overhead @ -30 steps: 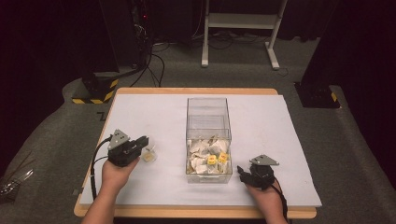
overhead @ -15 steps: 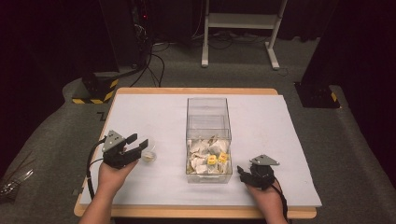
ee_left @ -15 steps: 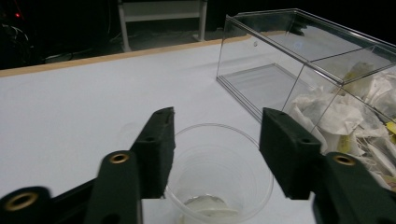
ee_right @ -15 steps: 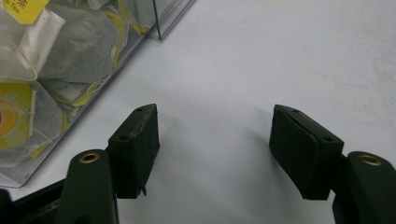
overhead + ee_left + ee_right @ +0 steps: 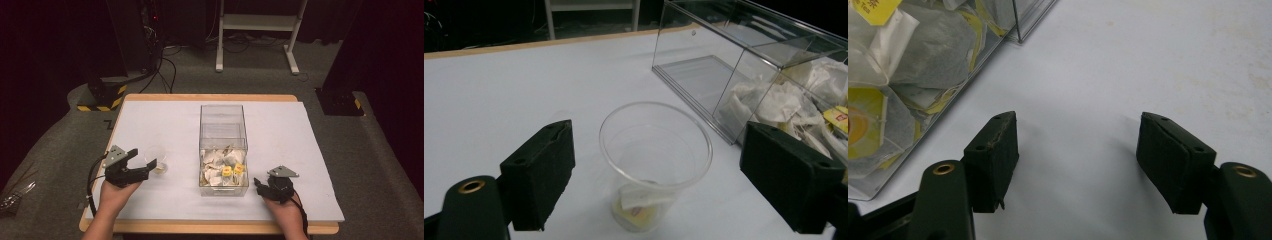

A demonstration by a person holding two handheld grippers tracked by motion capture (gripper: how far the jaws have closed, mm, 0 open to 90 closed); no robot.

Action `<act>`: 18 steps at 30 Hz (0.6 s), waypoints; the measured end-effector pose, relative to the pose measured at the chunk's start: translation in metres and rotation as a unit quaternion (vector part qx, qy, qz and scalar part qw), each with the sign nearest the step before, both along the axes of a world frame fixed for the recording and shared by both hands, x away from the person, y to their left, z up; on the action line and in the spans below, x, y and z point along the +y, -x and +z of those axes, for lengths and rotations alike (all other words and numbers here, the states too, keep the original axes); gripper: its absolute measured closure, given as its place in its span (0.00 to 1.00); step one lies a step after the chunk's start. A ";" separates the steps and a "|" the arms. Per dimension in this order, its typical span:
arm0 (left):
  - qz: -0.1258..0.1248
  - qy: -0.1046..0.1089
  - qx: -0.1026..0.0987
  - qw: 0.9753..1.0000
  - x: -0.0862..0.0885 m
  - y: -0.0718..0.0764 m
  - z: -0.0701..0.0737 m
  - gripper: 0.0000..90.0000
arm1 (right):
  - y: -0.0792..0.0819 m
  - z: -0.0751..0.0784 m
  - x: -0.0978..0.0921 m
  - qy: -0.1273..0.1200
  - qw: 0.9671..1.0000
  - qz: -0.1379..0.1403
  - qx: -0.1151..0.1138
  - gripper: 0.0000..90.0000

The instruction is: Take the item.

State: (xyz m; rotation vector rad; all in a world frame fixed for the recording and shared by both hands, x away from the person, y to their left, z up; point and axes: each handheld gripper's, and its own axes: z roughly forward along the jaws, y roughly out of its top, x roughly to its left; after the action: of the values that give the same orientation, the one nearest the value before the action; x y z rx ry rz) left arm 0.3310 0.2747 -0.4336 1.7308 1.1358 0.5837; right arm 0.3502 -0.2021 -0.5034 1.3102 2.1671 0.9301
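A clear plastic cup (image 5: 157,161) (image 5: 655,162) stands upright on the white table cover, left of a clear plastic box (image 5: 223,150) (image 5: 749,70). A tea bag (image 5: 640,202) lies in the cup's bottom. The box's near half holds several tea bags (image 5: 223,167) (image 5: 893,65) with yellow tags. My left gripper (image 5: 140,162) (image 5: 664,185) is open, its jaws on either side of the cup and apart from its wall. Near the box's front right corner my right gripper (image 5: 260,186) (image 5: 1083,160) rests low over the bare cover, open with nothing between its jaws.
The box's far half (image 5: 221,122) holds nothing. The wooden table edge (image 5: 210,227) runs along the front. Beyond the table stand a white frame (image 5: 257,35), black equipment with cables (image 5: 150,55) and yellow-black striped feet (image 5: 102,97).
My left gripper has pulled back toward the left and opened, its jaws now spread around the cup. The right gripper has stayed put.
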 end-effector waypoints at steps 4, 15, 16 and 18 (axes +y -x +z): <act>0.003 -0.004 0.001 1.000 0.003 0.003 -0.003 0.16 | 0.000 0.000 0.000 0.000 1.000 0.000 0.000 0.37; 0.008 -0.034 0.023 0.999 0.009 0.011 -0.022 0.15 | 0.000 0.000 0.000 -0.002 1.000 0.001 0.000 0.37; 0.009 -0.035 0.024 0.999 0.009 0.012 -0.023 0.15 | 0.000 0.000 0.000 -0.002 1.000 0.001 0.000 0.37; 0.008 -0.040 0.028 0.999 0.010 0.013 -0.027 0.15 | 0.000 0.000 0.000 -0.002 1.000 0.001 0.000 0.37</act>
State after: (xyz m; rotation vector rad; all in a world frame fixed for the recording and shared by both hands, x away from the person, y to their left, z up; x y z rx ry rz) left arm 0.3177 0.2847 -0.4608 1.8194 1.1802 0.6004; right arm 0.3501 -0.2026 -0.5032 1.3110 2.1684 0.9360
